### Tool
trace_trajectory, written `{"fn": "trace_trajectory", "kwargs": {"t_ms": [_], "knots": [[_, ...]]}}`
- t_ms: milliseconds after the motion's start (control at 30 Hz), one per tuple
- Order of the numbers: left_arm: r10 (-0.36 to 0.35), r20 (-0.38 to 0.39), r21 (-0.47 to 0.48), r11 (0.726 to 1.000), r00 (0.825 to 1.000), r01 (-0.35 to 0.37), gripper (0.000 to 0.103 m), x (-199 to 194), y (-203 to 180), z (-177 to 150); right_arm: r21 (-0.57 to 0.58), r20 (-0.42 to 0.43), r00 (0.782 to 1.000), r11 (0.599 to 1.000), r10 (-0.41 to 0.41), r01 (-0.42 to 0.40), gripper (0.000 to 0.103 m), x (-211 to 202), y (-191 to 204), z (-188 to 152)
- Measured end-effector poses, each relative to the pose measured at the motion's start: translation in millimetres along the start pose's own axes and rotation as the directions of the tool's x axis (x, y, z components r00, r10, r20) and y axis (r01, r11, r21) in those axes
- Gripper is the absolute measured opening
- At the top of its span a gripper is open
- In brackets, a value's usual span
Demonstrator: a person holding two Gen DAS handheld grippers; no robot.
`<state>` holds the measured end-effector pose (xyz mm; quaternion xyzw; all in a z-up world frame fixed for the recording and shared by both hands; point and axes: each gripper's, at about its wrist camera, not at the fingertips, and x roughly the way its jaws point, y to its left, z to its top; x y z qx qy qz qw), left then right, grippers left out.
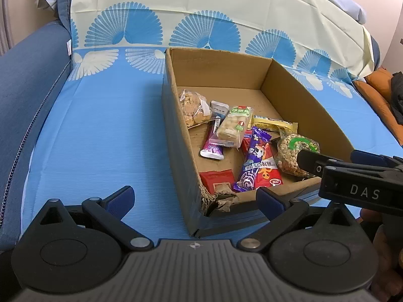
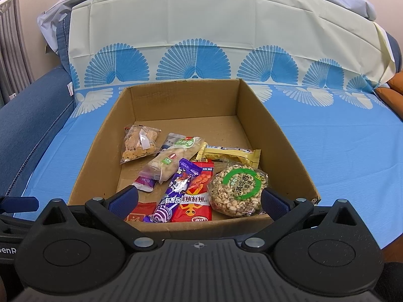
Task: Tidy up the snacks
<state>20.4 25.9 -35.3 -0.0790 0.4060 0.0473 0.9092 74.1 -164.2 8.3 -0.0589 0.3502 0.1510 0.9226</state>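
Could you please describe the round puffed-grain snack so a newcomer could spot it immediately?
Start at the cardboard box on the blue cloth. In its near right corner lies the puffed-grain cake, beside the red packet. It alone is round, clear-wrapped, with a green ring label.

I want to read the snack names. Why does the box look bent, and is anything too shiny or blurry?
Both wrist views: the fisheye lens curves the cardboard box, corners go dark. Right wrist view: glare whitens the cookie bag; the round puffed-grain pack reads sharp. Left wrist view: it's part-hidden.
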Motion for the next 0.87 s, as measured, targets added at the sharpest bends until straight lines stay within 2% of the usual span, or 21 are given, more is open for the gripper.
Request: {"fn": "trace_trajectory", "kwargs": {"t_ms": [867], "knots": [[-0.016, 0.027, 0.020, 1.000, 0.999, 0.016, 0.102, 2.2, -4.3, 2.5, 0.002, -0.003, 1.000, 1.000, 0.002, -0.002, 0.102, 2.1, -0.8, 0.0]]}}
